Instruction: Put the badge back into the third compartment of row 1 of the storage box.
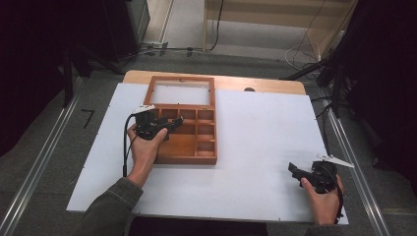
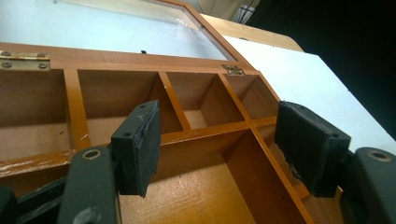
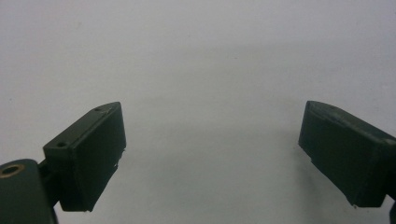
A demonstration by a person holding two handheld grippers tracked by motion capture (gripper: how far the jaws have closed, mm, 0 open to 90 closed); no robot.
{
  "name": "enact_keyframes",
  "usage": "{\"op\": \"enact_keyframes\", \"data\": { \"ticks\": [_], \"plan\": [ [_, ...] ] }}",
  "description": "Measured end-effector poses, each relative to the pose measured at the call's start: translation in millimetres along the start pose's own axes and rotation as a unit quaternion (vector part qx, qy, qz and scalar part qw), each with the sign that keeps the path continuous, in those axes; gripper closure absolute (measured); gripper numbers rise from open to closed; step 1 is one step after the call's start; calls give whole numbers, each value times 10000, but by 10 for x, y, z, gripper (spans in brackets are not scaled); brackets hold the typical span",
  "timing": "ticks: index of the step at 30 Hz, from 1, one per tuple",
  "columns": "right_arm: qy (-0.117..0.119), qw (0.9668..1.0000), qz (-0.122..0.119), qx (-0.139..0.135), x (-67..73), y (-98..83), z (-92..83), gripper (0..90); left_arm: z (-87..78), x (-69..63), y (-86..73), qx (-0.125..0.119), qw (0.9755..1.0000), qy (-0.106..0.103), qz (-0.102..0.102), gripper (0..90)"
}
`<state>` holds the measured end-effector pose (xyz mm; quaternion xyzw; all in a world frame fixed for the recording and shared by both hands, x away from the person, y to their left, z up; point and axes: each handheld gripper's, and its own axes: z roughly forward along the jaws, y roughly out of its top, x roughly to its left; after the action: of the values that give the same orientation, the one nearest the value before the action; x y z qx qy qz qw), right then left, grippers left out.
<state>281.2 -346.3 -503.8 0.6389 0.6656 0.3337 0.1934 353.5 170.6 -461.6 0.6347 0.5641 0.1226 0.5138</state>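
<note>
A wooden box (image 1: 189,142) with a grid of small compartments lies on the white table (image 1: 255,147), toward its left and far side. Its glass-paned lid (image 1: 181,92) is swung fully back on brass hinges (image 2: 21,59) and lies flat behind the box, nearly reaching the bare wooden strip (image 1: 275,86) at the table's far edge. The compartments that can be seen hold nothing.

The left gripper (image 1: 172,125) is held by the left hand (image 1: 145,150) over the left part of the box, with its jaws pointing across the compartments toward the right. In the left gripper view its jaws stand wide apart above the large compartment (image 2: 201,186) at the near side of the box, with the wooden dividers (image 2: 205,131) showing in the gap. The pads (image 2: 140,144) grip nothing and do not touch the wood that can be seen.

The right gripper (image 1: 296,172) rests in the right hand (image 1: 322,194) near the table's right front corner, well apart from the box, with its jaws pointing left. In the right gripper view these jaws also stand wide open over bare white table surface, with nothing between them

A dark cable (image 1: 125,147) trails from the left gripper down past the wrist, and a green sleeve (image 1: 110,209) covers the left forearm
</note>
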Motion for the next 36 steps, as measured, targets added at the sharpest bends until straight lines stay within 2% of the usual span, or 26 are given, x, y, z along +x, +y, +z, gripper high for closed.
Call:
{"op": "enact_keyframes", "data": {
  "ticks": [12, 15, 36],
  "plan": [
    [-7, 10000, 2, -8, 1, -2, -4, 58, -80, 17, -76, -38, 9999, -103, -95, 290],
    [-6, 10000, 3, -8, 1, -2, -5, 58, -114, 9, -79, -62, 9999, -117, -65, 280],
    [4, 10000, 11, -6, 11, -5, -12, 58, -355, 95, -132, -157, 9998, -95, -85, 267]
  ]
}}
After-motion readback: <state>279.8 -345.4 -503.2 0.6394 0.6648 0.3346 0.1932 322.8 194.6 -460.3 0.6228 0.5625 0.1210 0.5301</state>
